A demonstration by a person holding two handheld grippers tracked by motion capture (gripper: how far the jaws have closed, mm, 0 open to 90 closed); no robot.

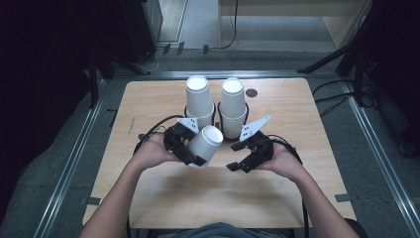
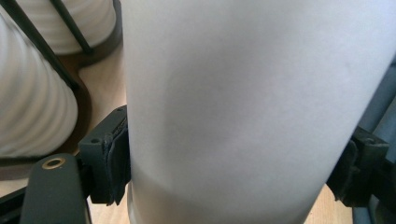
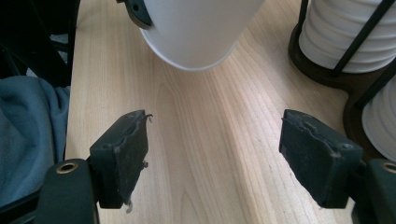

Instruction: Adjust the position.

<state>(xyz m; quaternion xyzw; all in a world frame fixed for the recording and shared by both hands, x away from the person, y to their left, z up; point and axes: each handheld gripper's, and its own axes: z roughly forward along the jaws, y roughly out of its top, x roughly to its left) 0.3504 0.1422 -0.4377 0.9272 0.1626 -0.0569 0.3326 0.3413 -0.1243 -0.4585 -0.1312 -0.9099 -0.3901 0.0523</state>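
My left gripper [image 1: 190,153] is shut on a white paper cup [image 1: 207,141], which is tilted with its base pointing up and to the right, just above the table. In the left gripper view the cup wall [image 2: 243,102] sits squeezed between both black pads [image 2: 114,163]. To its right, my right gripper [image 1: 234,157] is open with nothing between its jaws; in the right gripper view [image 3: 212,158] there is bare wood between them, and the held cup's rim end [image 3: 196,28] hangs ahead.
Two tall stacks of white cups [image 1: 199,99] [image 1: 233,104] stand upside down in black wire holders at the back middle of the wooden table [image 1: 148,198]. A small dark disc [image 1: 251,92] lies beside them. A blue garment [image 3: 23,130] is at the near edge.
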